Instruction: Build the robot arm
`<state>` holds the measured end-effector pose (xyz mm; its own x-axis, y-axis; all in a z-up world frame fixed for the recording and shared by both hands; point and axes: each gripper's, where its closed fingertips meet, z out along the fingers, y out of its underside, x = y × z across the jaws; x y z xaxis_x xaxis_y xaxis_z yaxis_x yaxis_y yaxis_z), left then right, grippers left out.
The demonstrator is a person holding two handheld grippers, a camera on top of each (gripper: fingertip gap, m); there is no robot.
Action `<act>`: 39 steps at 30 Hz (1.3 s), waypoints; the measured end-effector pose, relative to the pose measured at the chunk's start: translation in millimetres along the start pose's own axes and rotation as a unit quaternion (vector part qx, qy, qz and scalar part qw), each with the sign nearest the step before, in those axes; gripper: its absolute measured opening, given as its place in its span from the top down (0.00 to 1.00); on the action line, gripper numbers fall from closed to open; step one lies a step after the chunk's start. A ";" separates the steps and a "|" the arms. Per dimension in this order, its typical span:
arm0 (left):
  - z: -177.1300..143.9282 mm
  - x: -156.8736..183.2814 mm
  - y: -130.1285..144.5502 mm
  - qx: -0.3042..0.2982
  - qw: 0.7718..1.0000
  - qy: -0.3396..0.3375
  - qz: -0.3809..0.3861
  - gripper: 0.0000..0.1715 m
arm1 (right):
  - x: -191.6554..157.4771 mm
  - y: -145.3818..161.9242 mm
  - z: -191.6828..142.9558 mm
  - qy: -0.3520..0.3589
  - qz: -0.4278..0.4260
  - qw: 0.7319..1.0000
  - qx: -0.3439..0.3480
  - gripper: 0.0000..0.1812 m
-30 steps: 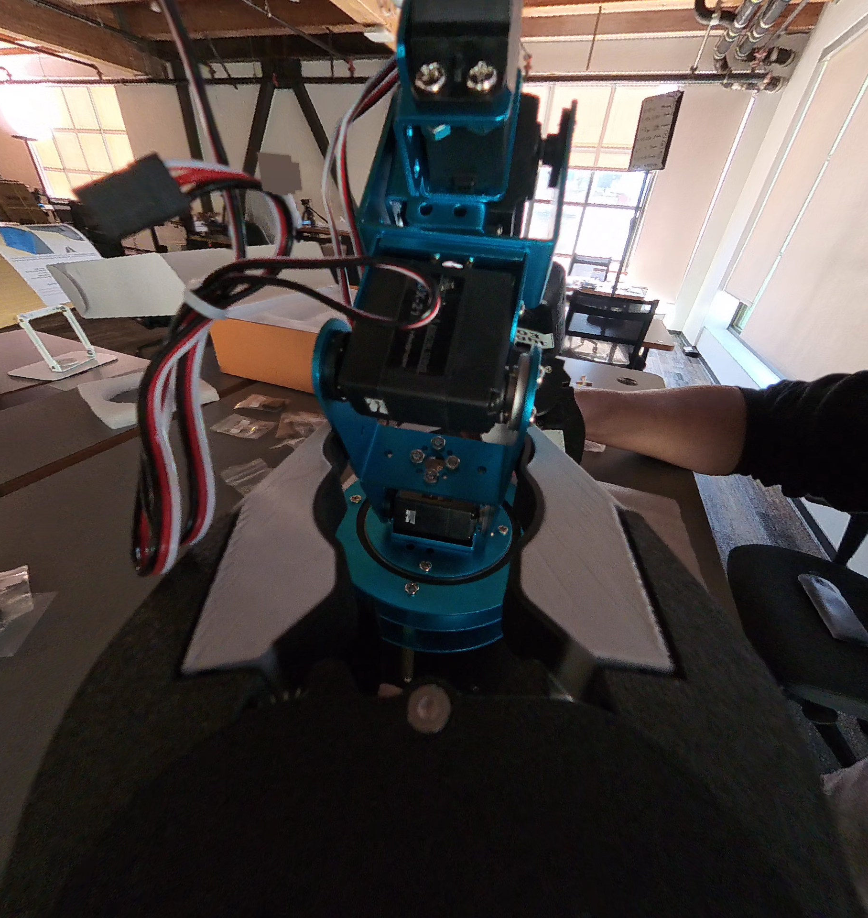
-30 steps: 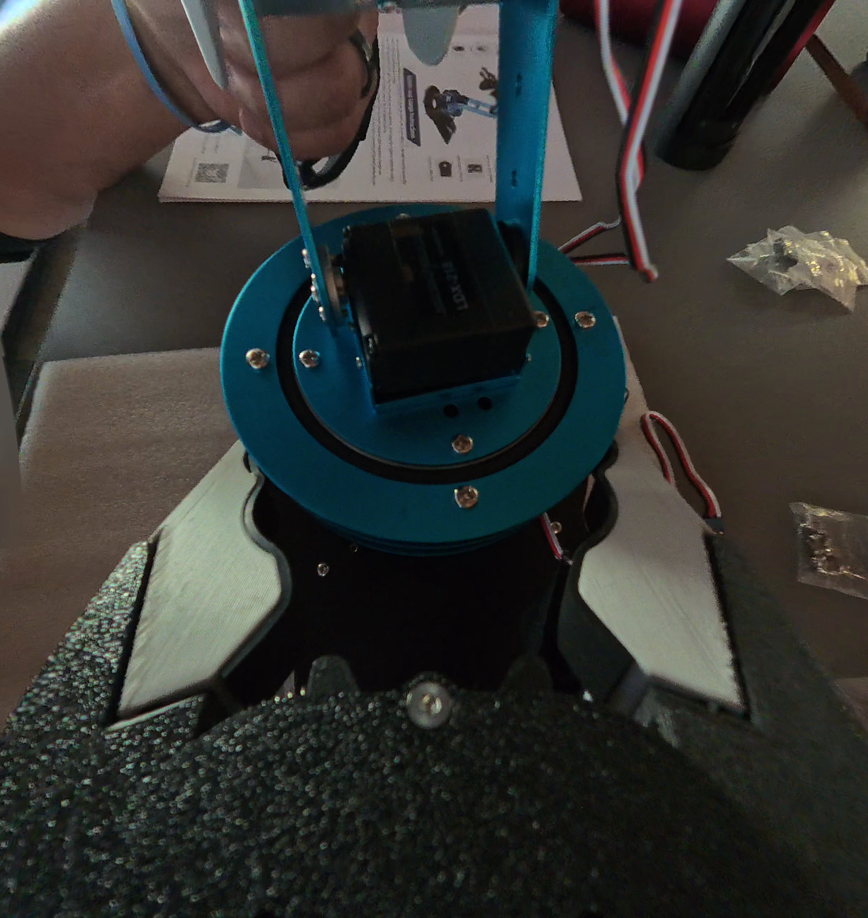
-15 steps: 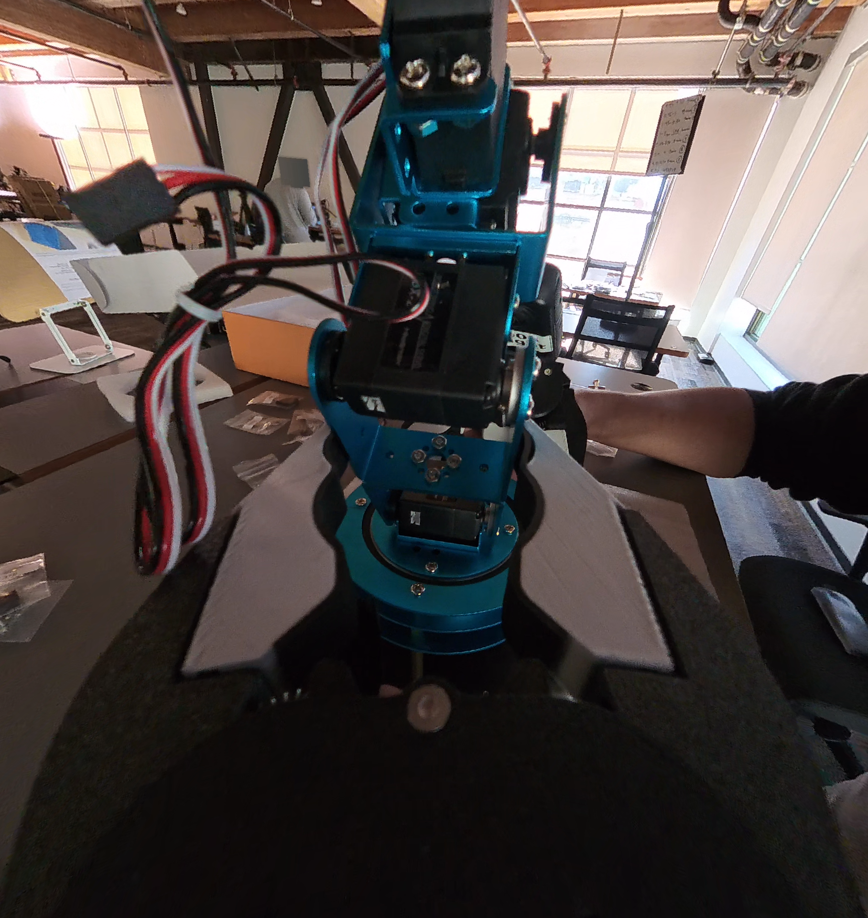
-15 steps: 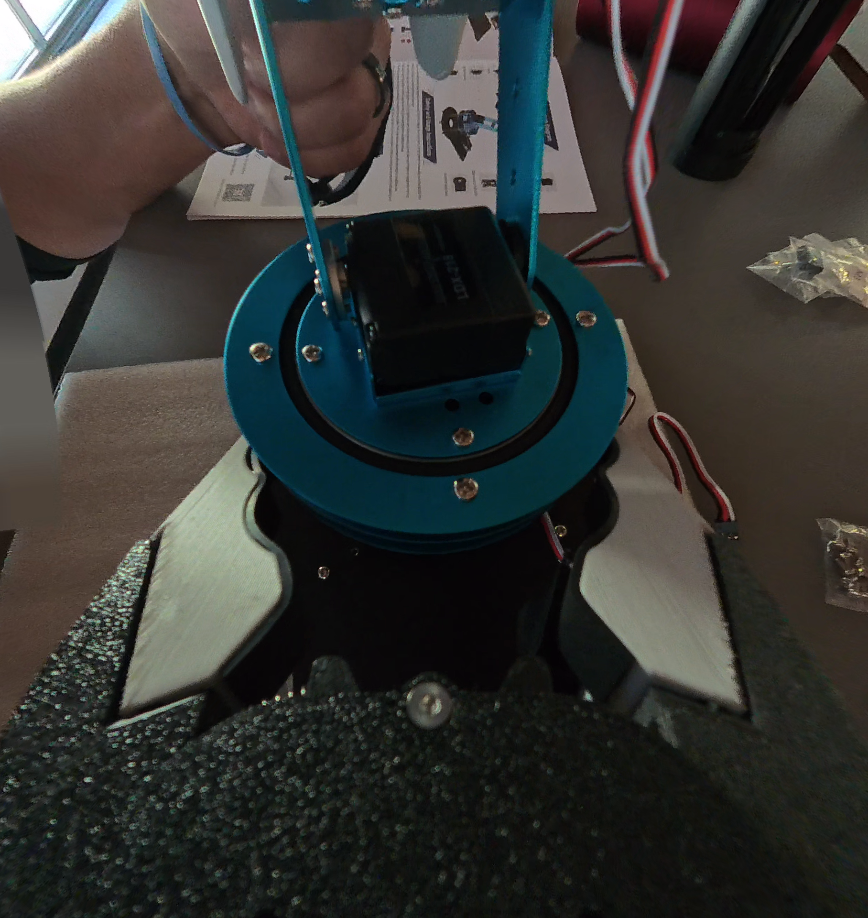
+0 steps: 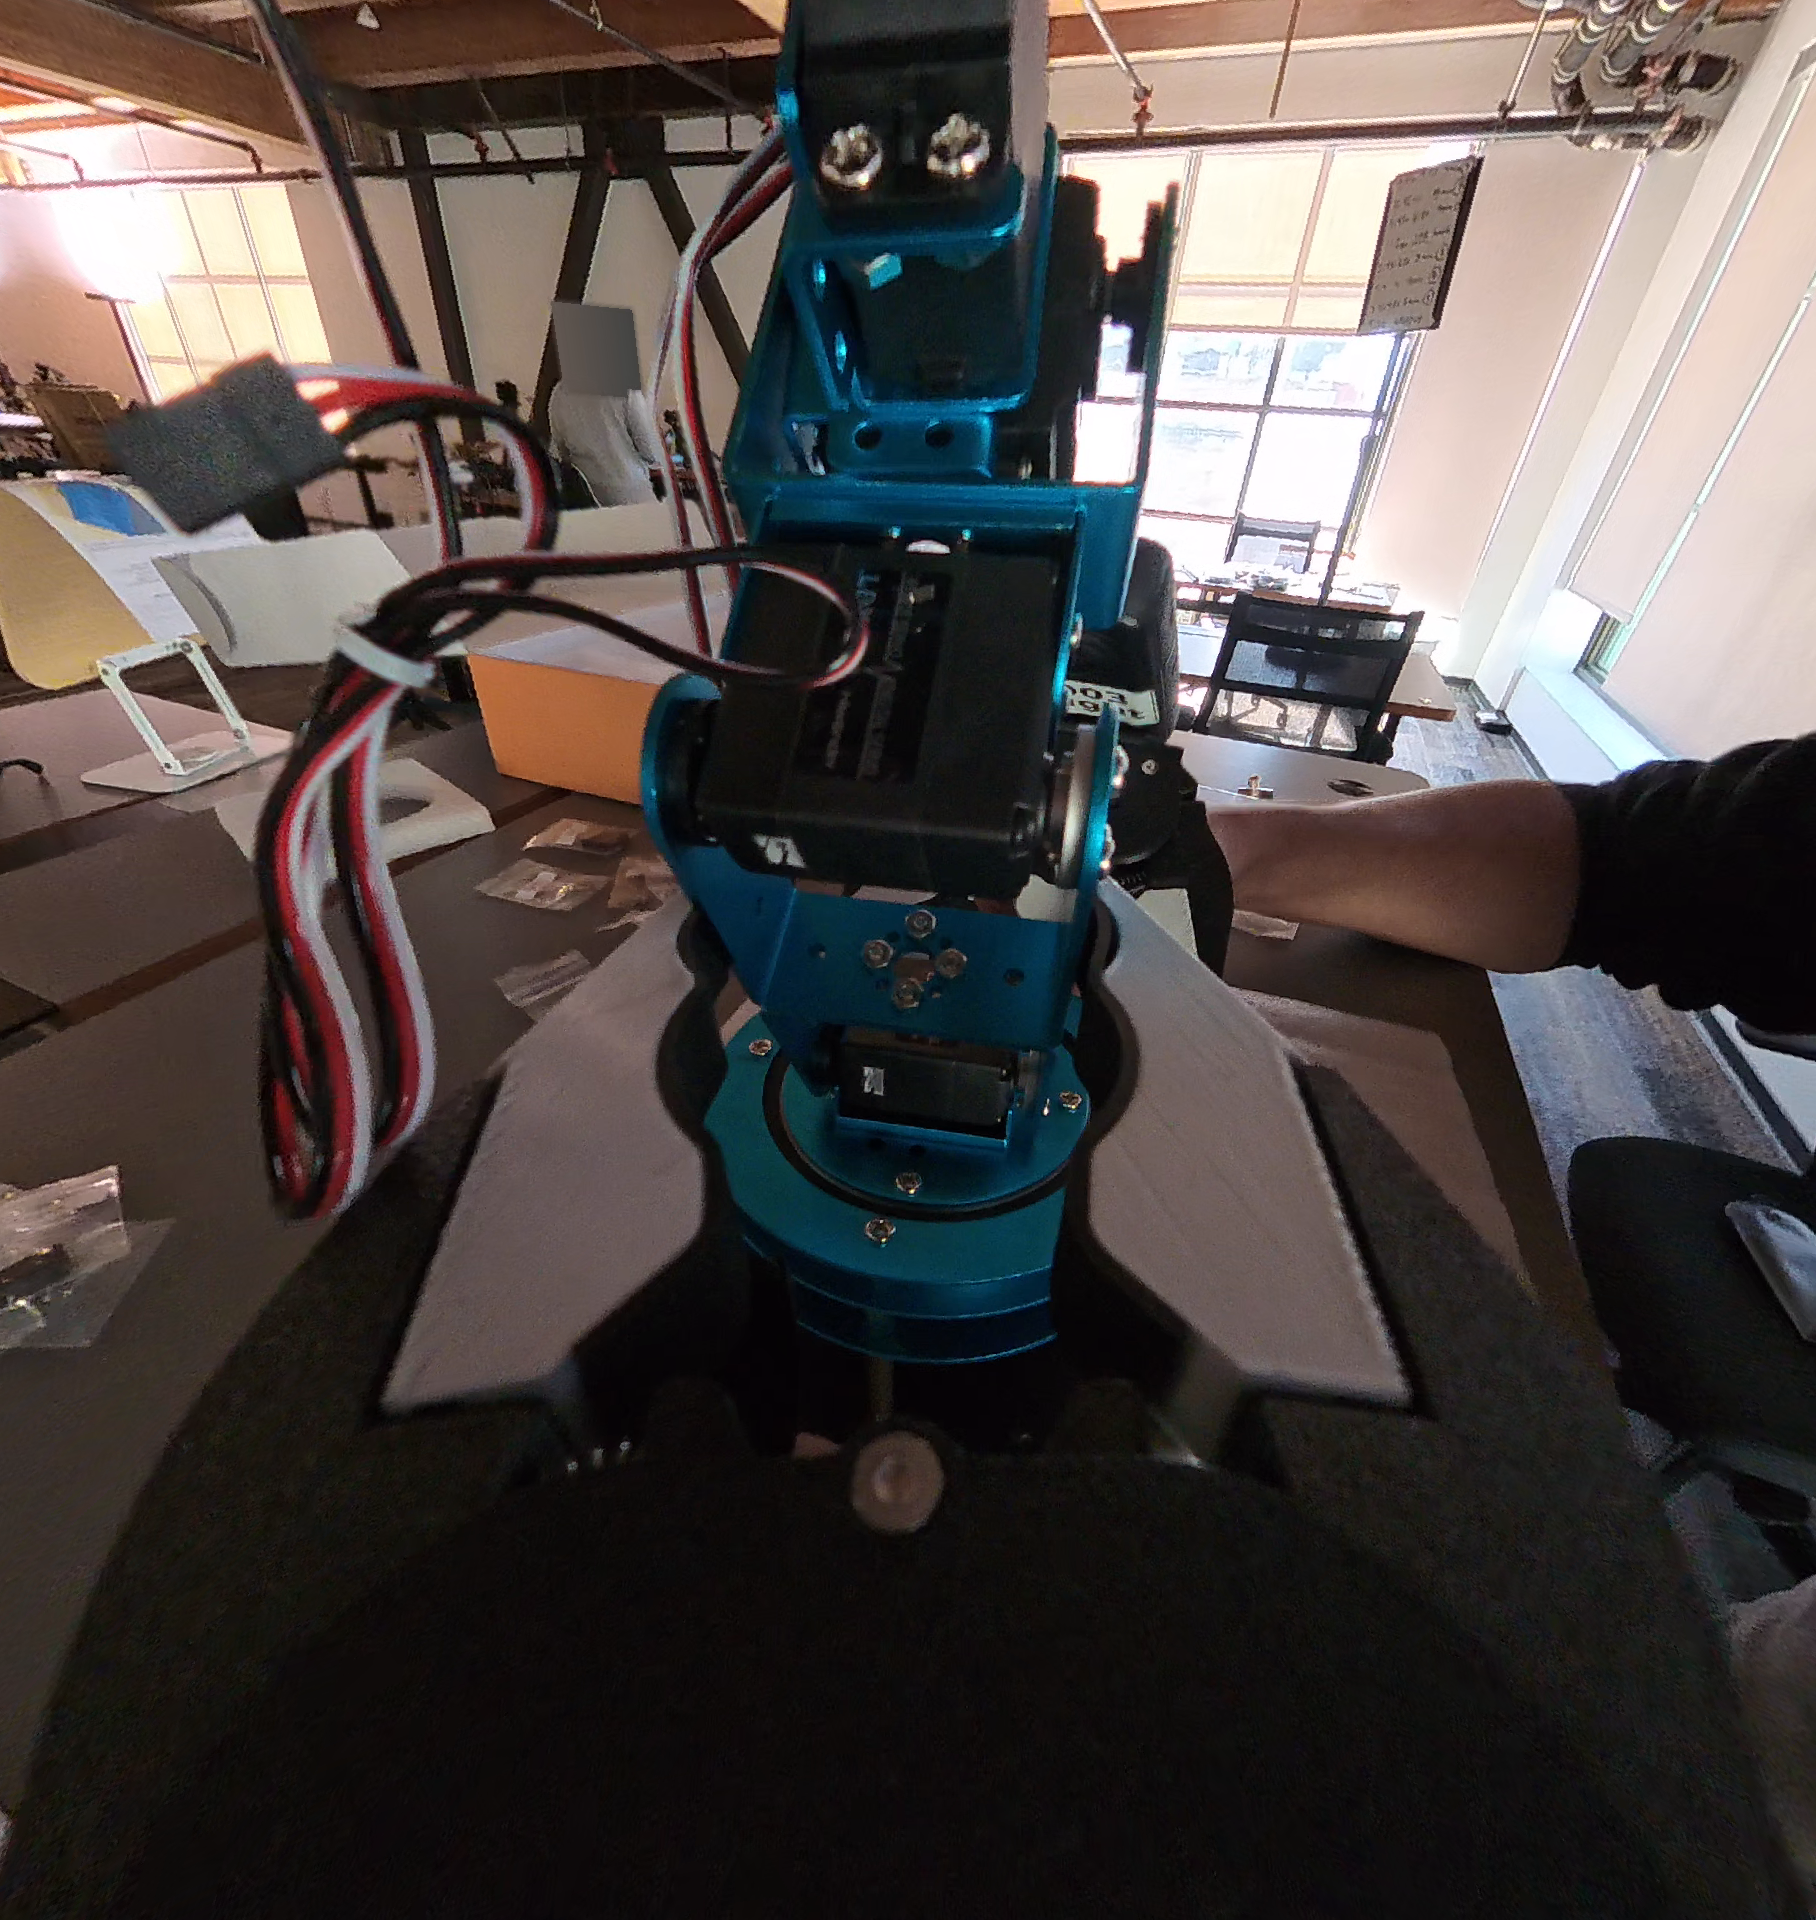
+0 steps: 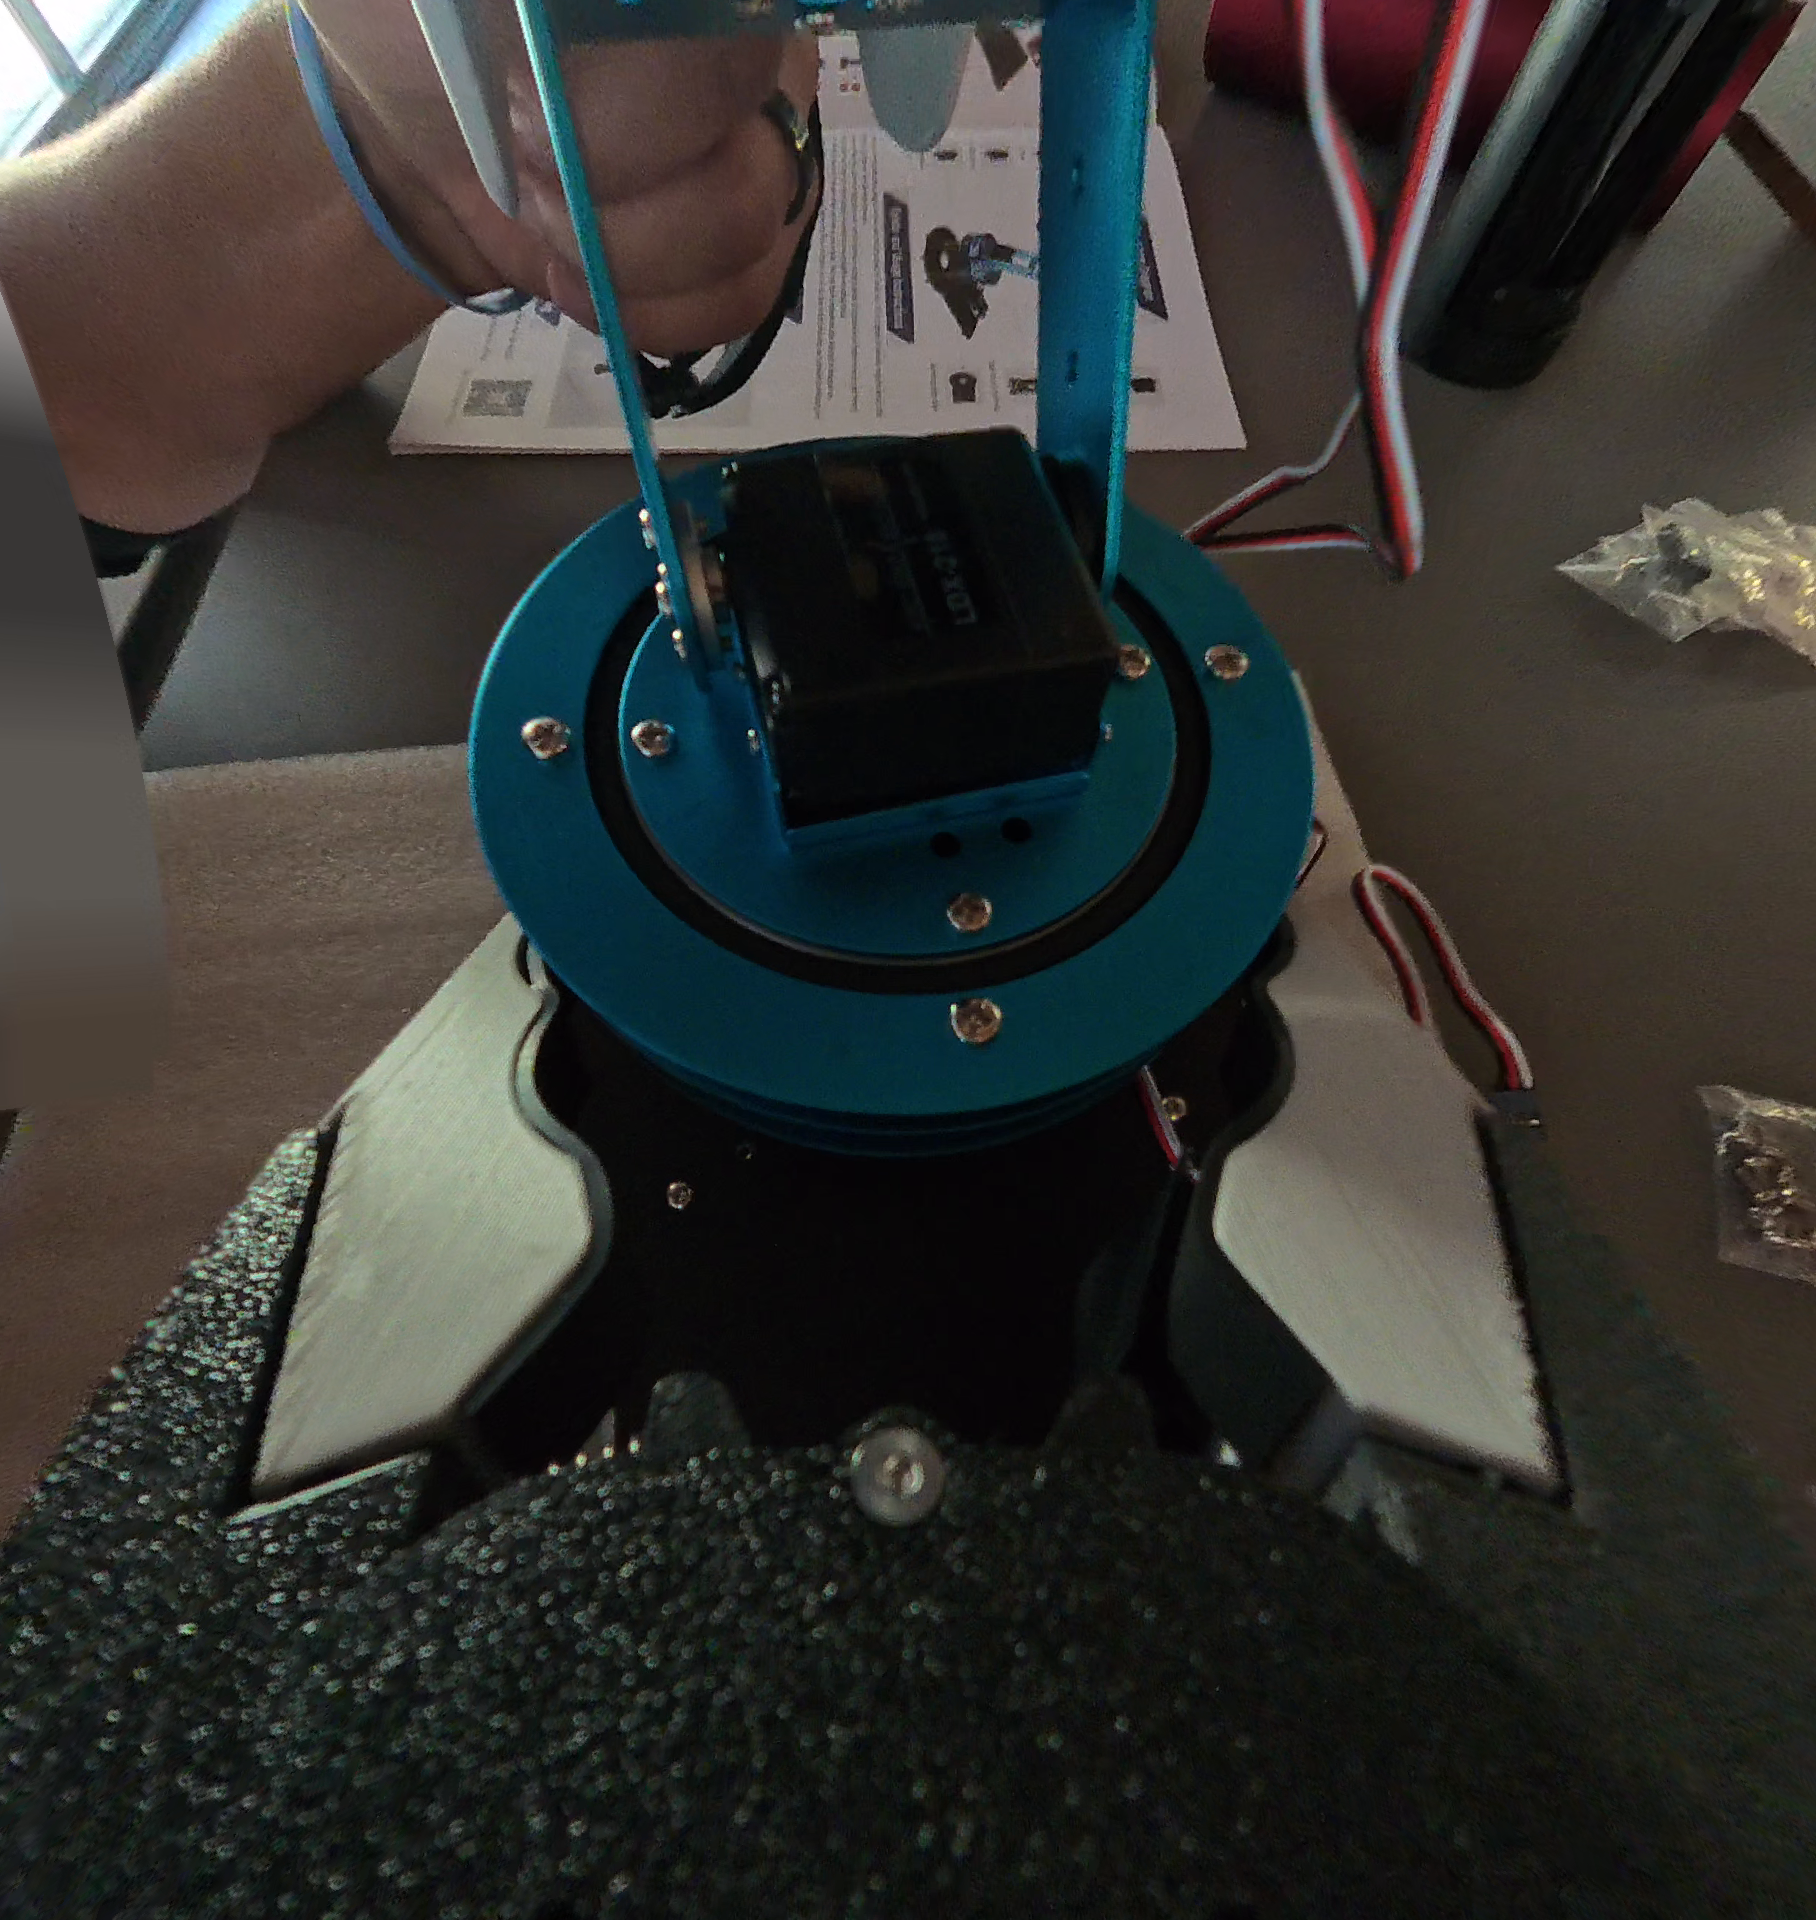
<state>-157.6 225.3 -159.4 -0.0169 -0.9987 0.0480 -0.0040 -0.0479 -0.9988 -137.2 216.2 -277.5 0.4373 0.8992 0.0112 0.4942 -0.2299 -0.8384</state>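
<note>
Left wrist view: a low, near-level look along the left gripper (image 5: 899, 1122), pressed close to a blue servo arm kit (image 5: 909, 727) standing between its jaws and towering out of the top edge; beyond the jaws, a table (image 5: 104, 914) and a long windowed room recede.

Right wrist view: a steep downward look along the right gripper (image 6: 909, 1060) from the opposite side, equally close, onto the kit's round blue base (image 6: 888, 842) between its jaws, with a printed sheet (image 6: 883, 291) ahead.

Both views share the base and its black servo (image 6: 919, 644), each glimpsing the forearm (image 5: 1392, 883) that carries the other camera.
</note>
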 end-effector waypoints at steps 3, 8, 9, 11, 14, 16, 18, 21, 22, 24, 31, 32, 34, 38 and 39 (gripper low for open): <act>0.1 7.5 -0.8 -0.003 1.000 -0.004 0.027 0.62 | -0.3 1.5 -2.1 0.014 -0.026 0.999 -0.032 0.29; 0.4 7.9 -1.6 -0.008 0.999 -0.015 0.036 0.62 | 0.4 1.6 -2.7 0.005 -0.039 0.998 -0.051 0.30; 0.3 8.0 -1.7 -0.008 0.999 -0.016 0.038 0.62 | 0.5 1.7 -2.7 0.004 -0.042 0.998 -0.056 0.30; 0.2 8.3 -2.0 -0.006 0.999 -0.018 0.042 0.62 | 0.7 2.1 -3.0 -0.002 -0.050 0.997 -0.066 0.30; 0.6 5.2 -1.4 -0.007 0.999 -0.023 0.034 0.62 | 1.6 3.3 -2.8 -0.019 -0.037 0.997 -0.064 0.30; 0.8 -1.7 -0.6 -0.006 1.000 -0.026 0.007 0.62 | 1.8 2.5 -1.7 -0.039 -0.004 0.999 -0.034 0.31; 1.0 -8.6 0.2 -0.003 0.999 -0.028 -0.020 0.62 | 2.8 2.0 -1.1 -0.052 0.016 0.998 -0.023 0.30; 0.7 -7.2 -0.1 0.001 1.000 -0.023 -0.013 0.62 | 2.2 2.0 -1.2 -0.046 0.009 0.999 -0.025 0.29; 0.6 -6.3 0.0 0.001 1.000 -0.023 -0.012 0.62 | 1.9 1.7 -1.1 -0.045 0.009 0.999 -0.018 0.29; 0.7 -6.4 0.3 -0.003 1.000 -0.023 -0.014 0.62 | 1.7 1.5 -1.4 -0.044 0.013 0.999 -0.009 0.30; 0.9 -7.9 0.0 0.002 1.000 -0.021 -0.019 0.62 | 0.6 3.1 -1.9 -0.045 0.036 0.998 0.008 0.32; 0.8 -7.4 -0.1 0.003 1.000 -0.020 -0.018 0.62 | 0.6 3.2 -2.6 -0.045 0.032 0.998 0.006 0.32; 0.5 -5.6 -0.1 0.002 1.000 -0.017 -0.011 0.62 | -1.7 3.2 -9.7 -0.062 0.023 0.998 0.004 0.33; -0.4 -1.3 0.0 -0.001 1.000 -0.012 0.002 0.62 | 10.0 -32.1 -61.8 -0.117 0.077 0.987 0.077 0.39; -0.3 -0.8 -0.1 0.000 1.000 -0.010 0.004 0.62 | 23.7 -52.1 -78.8 -0.114 0.091 0.981 0.129 0.50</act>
<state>-157.9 226.2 -159.4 0.0026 -0.9992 0.0408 -0.0041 -0.0408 -0.9992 -93.3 220.2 -190.7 0.3072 0.9189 -0.2476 0.2042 -0.3178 -0.9259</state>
